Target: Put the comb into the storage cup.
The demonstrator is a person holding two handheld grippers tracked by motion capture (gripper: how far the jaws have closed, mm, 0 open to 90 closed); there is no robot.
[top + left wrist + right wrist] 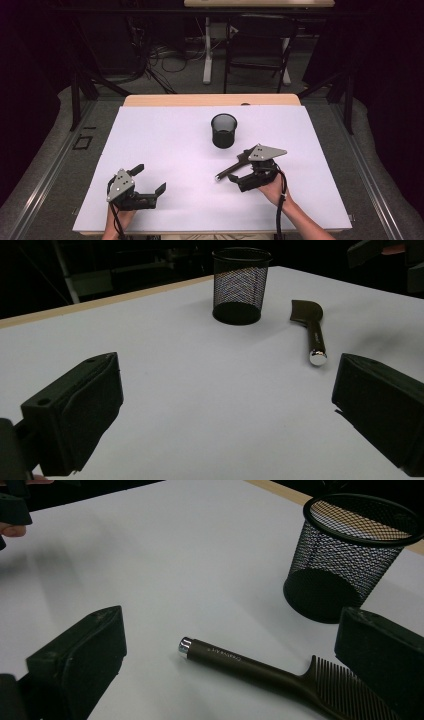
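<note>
A dark brown comb [231, 169] with a silver-capped handle lies flat on the white sheet [165, 140]. My right gripper [239, 167] is open, low over the comb, one jaw on each side of it. In the right gripper view the comb [250, 665] runs across between the jaws of my right gripper [231, 630], touching neither. A black mesh cup [223, 130] stands upright just beyond the comb. My left gripper [149, 179] is open and empty at the front left. The left gripper view has its jaws [227, 372] wide apart, facing the cup [241, 285] and the comb [313, 327].
The wooden table edge [210, 99] runs along the far side of the sheet. A chair [257, 50] and cables are on the floor behind. The other hand's gripper [385, 260] is at the top right of the left gripper view.
</note>
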